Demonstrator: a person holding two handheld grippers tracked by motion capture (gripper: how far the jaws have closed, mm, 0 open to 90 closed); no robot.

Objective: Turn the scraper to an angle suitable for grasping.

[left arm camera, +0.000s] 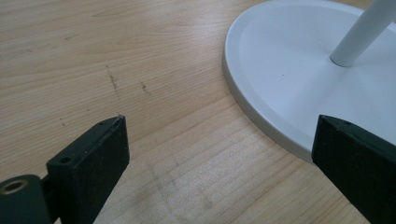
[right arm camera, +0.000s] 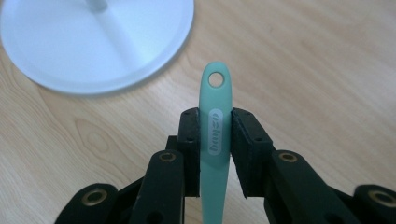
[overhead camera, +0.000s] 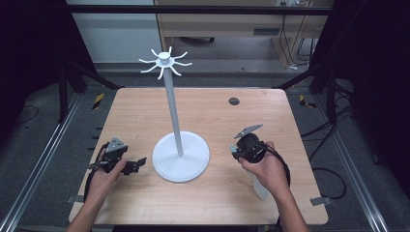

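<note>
A white stand (overhead camera: 170,92) rises from a round base (overhead camera: 181,157) at the table's middle, with a ring of curved hooks (overhead camera: 165,60) at its top. My right gripper (right arm camera: 215,126) is shut on the teal handle (right arm camera: 215,93) of a utensil, whose tip has a hanging hole and points toward the base (right arm camera: 93,42). In the high view this gripper (overhead camera: 236,150) is held just right of the base, and the utensil's white end (overhead camera: 258,188) sticks out below the hand. My left gripper (left arm camera: 219,135) stands open over bare wood, left of the base (left arm camera: 280,70) and the pole (left arm camera: 359,32).
A small dark round grommet (overhead camera: 234,101) sits in the wooden table top (overhead camera: 208,111) behind the stand. Black frame posts and metal rails (overhead camera: 43,159) flank the table. Cables lie on the floor at the right.
</note>
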